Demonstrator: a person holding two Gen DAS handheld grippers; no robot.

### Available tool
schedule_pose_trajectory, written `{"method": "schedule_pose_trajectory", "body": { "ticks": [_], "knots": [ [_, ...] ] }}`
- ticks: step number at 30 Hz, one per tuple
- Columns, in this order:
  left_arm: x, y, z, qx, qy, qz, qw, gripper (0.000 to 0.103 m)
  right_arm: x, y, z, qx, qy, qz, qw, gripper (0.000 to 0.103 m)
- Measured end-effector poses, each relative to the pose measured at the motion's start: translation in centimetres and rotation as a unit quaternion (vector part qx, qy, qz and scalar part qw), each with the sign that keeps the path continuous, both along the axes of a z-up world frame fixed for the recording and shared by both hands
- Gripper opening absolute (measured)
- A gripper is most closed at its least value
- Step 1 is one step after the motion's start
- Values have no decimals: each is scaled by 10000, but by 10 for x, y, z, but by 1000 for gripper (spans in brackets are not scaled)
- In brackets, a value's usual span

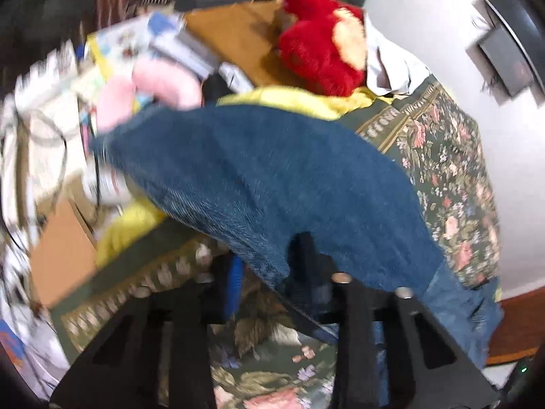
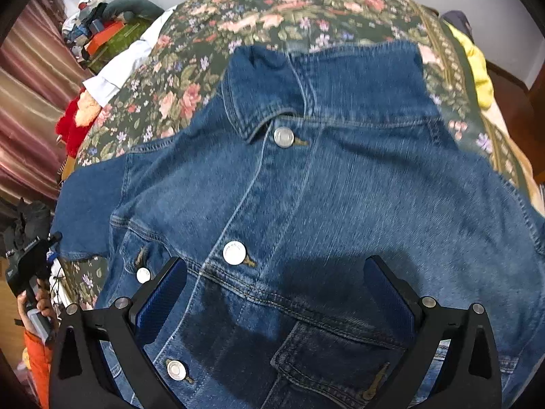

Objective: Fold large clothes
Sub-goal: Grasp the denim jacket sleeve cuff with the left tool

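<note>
Lying under right claw (image 2: 276, 289): denim jacket (image 2: 323, 187).

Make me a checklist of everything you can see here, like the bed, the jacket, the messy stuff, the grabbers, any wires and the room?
Surface: bed under a floral bedspread.
Job's things: denim jacket lying front up, buttoned, collar away from the camera.
Clutter: red plush toy, pink pillow, yellow cloth, boxes and books, blurred.
Grippers: left gripper closing on a jacket edge; right gripper open above the jacket's chest.
Cables: cords beside the bed, blurred.
Surroundings: white wall, striped curtain.
</note>
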State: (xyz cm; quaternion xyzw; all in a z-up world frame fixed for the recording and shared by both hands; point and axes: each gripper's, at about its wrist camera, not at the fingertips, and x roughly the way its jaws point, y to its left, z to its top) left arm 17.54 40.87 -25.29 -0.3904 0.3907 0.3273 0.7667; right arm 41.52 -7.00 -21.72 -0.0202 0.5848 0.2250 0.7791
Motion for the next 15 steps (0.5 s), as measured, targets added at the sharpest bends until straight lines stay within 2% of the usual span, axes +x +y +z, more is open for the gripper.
{"method": "schedule_pose_trajectory", "body": {
  "ticks": [2,4,6,7,8,9,13,14,15],
  "knots": [
    [10,-4,11,404,161,-181,9989,13,0,0,-1,2,66,25,10000,103],
    [19,-11,25,818,269,-343,9957,12,-1,0,0,15,76,46,10000,103],
    [31,-27,50,1443,314,-583,9873,11,-3,-1,5,40,25,77,10000,103],
    [39,-38,67,1818,274,-732,9802,11,-4,-3,8,44,-5,86,10000,103],
    [45,-46,77,2034,238,-825,9753,11,-6,-4,12,44,-66,94,9999,103],
    [53,-59,94,2359,164,-984,9666,11,-7,-6,16,46,-112,95,9999,103],
    [82,-106,142,2989,-262,-1678,9390,10,-13,-20,33,115,-311,71,9994,103],
    [93,-127,152,3218,-331,-1920,9265,10,-15,-26,38,145,-354,39,9993,103],
    [100,-142,157,3357,-374,-2100,9175,10,-16,-30,41,167,-387,7,9991,103]
  ]
}}
